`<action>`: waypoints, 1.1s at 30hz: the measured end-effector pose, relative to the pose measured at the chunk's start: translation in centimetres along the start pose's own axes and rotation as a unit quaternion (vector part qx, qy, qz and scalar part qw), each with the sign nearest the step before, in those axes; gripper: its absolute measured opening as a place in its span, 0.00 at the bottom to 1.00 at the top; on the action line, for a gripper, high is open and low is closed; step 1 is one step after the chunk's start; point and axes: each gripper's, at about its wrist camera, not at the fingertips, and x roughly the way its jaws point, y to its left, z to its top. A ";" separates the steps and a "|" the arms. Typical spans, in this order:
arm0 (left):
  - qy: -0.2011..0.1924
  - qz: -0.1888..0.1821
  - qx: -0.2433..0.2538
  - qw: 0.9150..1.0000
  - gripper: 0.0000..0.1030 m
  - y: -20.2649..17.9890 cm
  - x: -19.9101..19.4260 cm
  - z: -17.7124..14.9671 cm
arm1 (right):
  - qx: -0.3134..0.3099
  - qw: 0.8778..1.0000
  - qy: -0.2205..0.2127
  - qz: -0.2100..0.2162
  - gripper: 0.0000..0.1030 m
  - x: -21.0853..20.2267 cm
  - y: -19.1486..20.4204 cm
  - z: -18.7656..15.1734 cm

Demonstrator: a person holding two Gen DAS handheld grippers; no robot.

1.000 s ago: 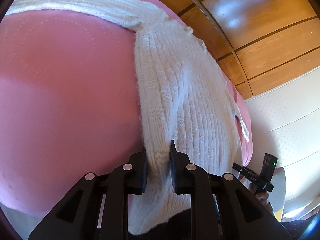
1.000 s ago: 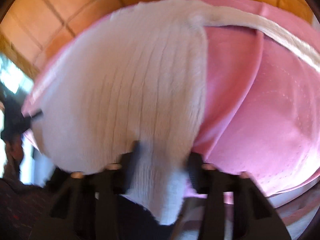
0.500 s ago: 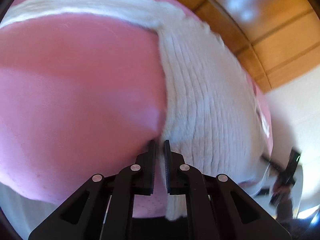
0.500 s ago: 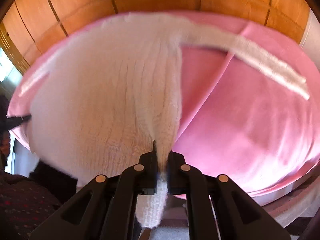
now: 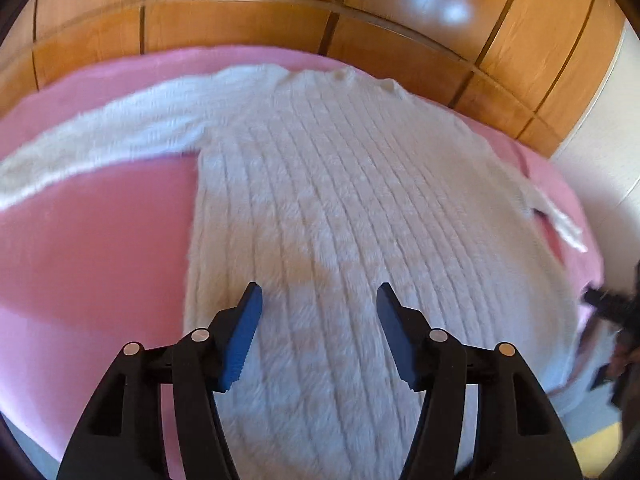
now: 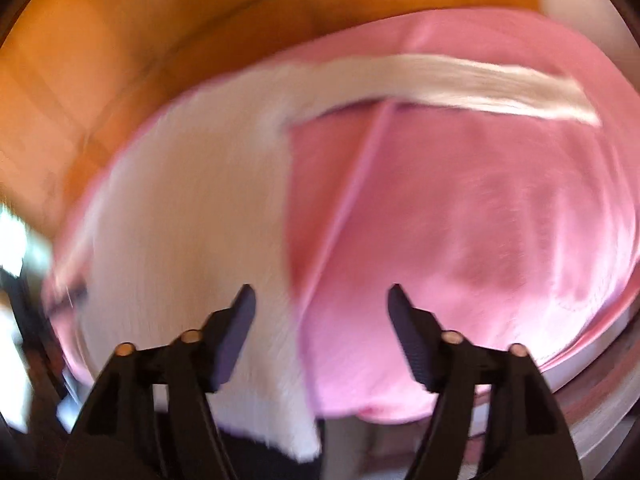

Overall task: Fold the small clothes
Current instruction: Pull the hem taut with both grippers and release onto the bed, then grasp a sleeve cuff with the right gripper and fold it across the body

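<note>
A white ribbed knit sweater (image 5: 340, 208) lies spread flat on a pink bed cover (image 5: 92, 232), collar at the far side, one sleeve (image 5: 100, 140) stretched out to the left. My left gripper (image 5: 319, 300) is open and empty, above the sweater's lower part. In the blurred right wrist view the sweater's body (image 6: 192, 216) is at left and its other sleeve (image 6: 460, 80) runs to the right. My right gripper (image 6: 321, 300) is open and empty over the sweater's right edge.
Wooden panelling (image 5: 280, 12) stands behind the bed. A white wall (image 5: 608, 128) is at the right. The other gripper (image 5: 616, 308) shows dark at the bed's right edge. A fold line (image 6: 352, 200) runs across the pink cover.
Both grippers were shut on the sweater's hem; both have opened and let it go. The sweater now lies flat on the bed, and both grippers have lifted back.
</note>
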 end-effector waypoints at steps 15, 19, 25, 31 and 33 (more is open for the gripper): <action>0.021 0.047 0.011 0.999 0.75 -0.8 2.9 0.6 | 0.342 0.925 -0.164 -0.021 0.41 4.2 -16.8 11.6; 0.028 0.044 -0.001 0.999 0.76 -0.7 3.3 1.0 | 0.316 0.932 -0.143 -0.102 0.06 4.8 -17.5 14.3; 0.032 0.045 -0.001 0.998 0.78 -0.8 3.5 1.3 | 0.263 0.937 -0.168 -0.157 0.05 2.4 -15.6 18.1; 0.028 0.015 -0.018 0.999 0.82 -0.3 2.9 1.7 | 0.158 0.969 -0.183 -0.050 0.06 1.0 -5.8 19.7; 0.032 0.006 -0.023 0.999 0.86 -0.3 2.9 1.7 | 0.113 0.978 -0.177 -0.013 0.06 1.5 -1.5 20.0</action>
